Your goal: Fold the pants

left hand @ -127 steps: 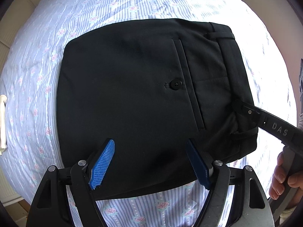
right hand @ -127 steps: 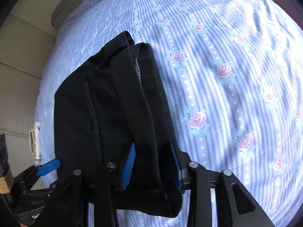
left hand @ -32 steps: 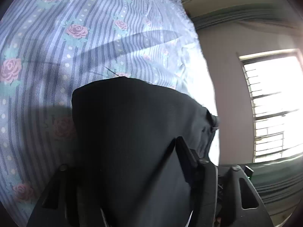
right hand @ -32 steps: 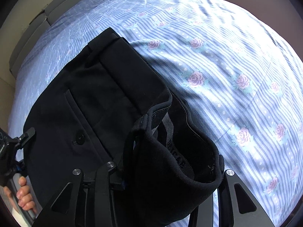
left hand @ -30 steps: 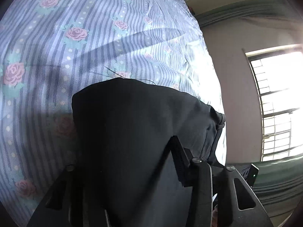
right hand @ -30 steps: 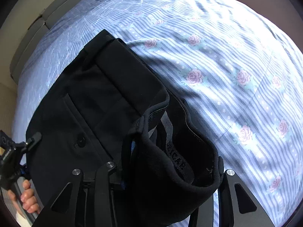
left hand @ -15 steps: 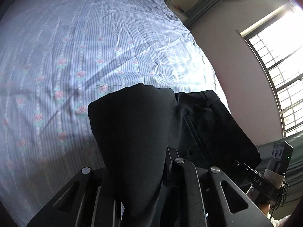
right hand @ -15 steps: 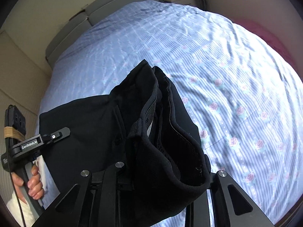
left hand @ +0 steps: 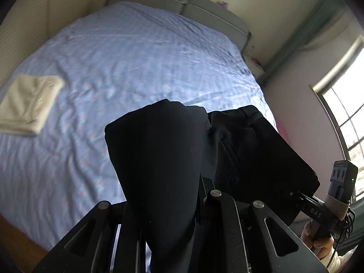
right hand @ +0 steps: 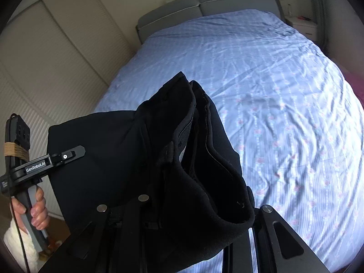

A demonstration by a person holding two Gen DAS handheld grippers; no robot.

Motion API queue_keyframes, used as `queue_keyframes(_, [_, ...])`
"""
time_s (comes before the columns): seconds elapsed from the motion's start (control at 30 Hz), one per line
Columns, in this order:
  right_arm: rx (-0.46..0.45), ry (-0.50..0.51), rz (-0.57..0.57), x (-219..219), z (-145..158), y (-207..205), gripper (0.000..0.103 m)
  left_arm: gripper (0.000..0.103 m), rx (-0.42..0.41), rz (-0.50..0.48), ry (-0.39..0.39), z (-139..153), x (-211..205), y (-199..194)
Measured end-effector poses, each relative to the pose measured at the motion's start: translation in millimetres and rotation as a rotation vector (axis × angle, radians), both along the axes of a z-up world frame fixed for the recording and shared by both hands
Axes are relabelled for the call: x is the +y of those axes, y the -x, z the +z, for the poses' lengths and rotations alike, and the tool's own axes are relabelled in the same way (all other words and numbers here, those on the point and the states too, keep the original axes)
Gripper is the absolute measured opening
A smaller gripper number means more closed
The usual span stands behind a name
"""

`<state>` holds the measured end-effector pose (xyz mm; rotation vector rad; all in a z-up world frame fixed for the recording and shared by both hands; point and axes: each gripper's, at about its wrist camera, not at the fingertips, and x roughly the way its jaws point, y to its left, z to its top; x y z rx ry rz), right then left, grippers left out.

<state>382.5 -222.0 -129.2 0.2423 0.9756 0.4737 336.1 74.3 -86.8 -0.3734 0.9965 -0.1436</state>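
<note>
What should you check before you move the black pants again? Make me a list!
1. Left gripper has cloth between its jaws: ok.
2. Right gripper has the waistband end bunched between its jaws: ok.
3. Black pants are lifted off the bed: ok.
4. Pants still neatly folded: not ok, the waistband gapes open.
5. Landing spot free: ok, the cream folded towel lies off to the side.
6. How firmly the jaws pinch: cannot tell, cloth hides the pads.
</note>
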Motion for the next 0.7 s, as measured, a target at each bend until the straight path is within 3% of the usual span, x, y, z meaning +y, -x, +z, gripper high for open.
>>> queue_keyframes(0.3, [-0.017, -0.002, 0.132, 126, 23, 61, 0.027, 0.018, -0.033, 0.099, 0.001, 1, 116, 73])
queue_keyframes(0.43, [-0.035, 0.012, 0.108, 192, 29, 91, 0.027, 0.018, -0.040, 0.084, 0.010, 5, 176, 85])
queue_keyframes(0.57, [-0.031, 0.005, 0.086, 253, 33, 120, 0.027, 0.018, -0.064, 0.051, -0.050, 19, 226, 98])
queue_keyframes(0.7, [-0.044, 0.028, 0.085, 301, 47, 133, 0.027, 0.018, -0.080, 0.060, -0.035, 25, 269, 105])
